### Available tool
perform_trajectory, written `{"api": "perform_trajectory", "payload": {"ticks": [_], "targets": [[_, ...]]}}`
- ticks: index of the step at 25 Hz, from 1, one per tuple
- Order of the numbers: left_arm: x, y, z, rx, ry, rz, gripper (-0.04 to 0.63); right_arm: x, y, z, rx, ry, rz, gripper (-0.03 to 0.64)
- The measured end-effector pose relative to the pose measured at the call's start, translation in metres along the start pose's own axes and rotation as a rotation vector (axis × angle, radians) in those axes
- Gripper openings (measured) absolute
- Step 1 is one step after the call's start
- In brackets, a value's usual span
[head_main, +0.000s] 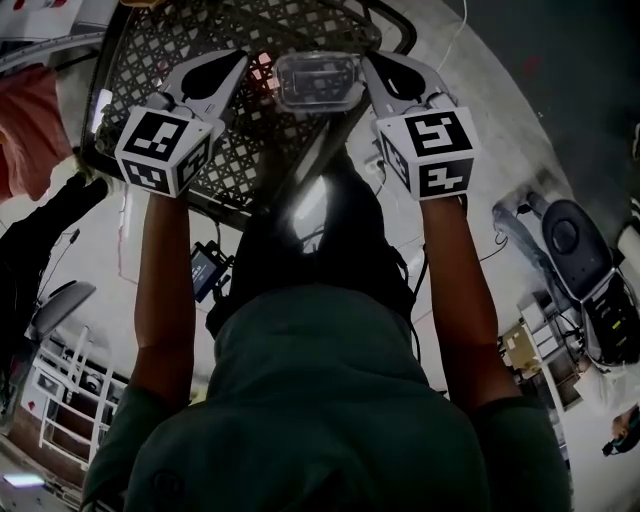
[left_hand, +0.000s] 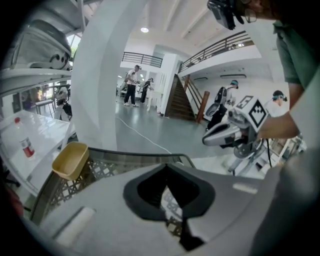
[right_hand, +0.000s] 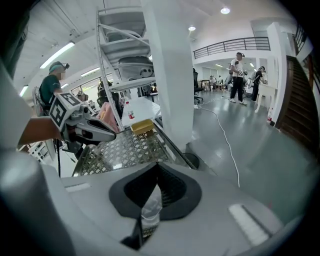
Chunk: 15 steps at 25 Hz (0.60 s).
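Observation:
My right gripper is shut on the edge of a clear plastic container, which it holds over a black metal mesh shelf. My left gripper is shut with nothing between its fingers, and only mesh shows through the slit. Its tip is close to the container's left end; contact cannot be told. Each gripper appears in the other's view: the right gripper and the left gripper. A yellow tub sits at the shelf's far corner.
A white pillar rises just behind the shelf. White racks stand to the side, with pink cloth nearby. A cable runs across the grey floor. People stand far off near a staircase.

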<state>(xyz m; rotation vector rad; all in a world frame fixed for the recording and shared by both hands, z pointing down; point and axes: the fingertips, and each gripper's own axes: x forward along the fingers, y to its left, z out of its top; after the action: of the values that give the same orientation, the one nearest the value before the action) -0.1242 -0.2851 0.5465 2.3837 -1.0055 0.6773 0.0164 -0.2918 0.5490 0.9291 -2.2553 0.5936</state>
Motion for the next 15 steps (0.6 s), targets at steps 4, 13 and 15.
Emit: {"api": "perform_trajectory", "payload": {"ticks": [4, 13, 15], "targets": [[0.012, 0.003, -0.016, -0.018, 0.026, -0.008, 0.002, 0.012, -0.004, -0.015, 0.017, 0.022, 0.002, 0.008], [0.035, 0.009, -0.053, -0.066, 0.084, -0.026, 0.003, 0.037, -0.009, -0.048, 0.051, 0.078, 0.010, 0.008], [0.041, 0.009, -0.062, -0.075, 0.097, -0.031, 0.003, 0.042, -0.010, -0.055, 0.057, 0.089, 0.012, 0.008]]}}
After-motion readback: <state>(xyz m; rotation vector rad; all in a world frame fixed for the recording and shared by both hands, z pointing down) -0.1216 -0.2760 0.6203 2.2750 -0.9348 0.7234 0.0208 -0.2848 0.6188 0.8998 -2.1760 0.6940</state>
